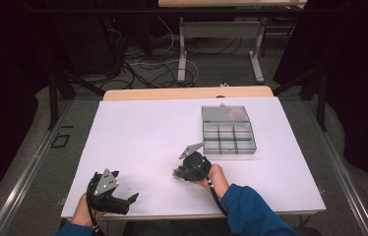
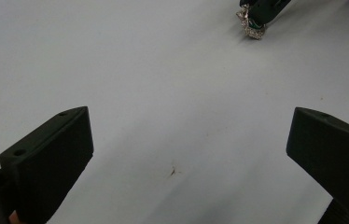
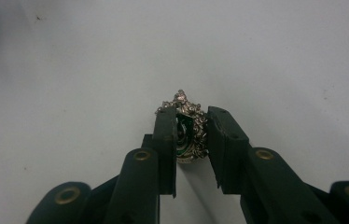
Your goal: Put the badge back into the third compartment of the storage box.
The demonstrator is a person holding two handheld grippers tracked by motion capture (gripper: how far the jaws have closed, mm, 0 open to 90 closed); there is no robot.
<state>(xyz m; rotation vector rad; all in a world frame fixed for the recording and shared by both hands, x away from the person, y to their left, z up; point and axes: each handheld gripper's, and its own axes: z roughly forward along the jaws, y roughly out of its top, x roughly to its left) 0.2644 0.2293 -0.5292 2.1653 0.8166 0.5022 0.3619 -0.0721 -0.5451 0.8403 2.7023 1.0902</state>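
We have the small silver-and-green crest badge [image 3: 186,130] pinched between the right gripper [image 3: 189,140] fingers, low over the white tabletop [image 1: 142,142]. The pick-up looks done; carrying it to the clear compartment box [image 1: 227,130] nearby appears left. Our left gripper [image 2: 189,140] rests well apart, fingers spread wide and empty.

The badge [image 3: 189,128] is a small silver crest with a green shield at its centre and an ornate, jagged rim. It stands on edge on the white desk [image 1: 147,147], near the front, right of the middle, clamped between the right gripper [image 3: 190,135] jaws.
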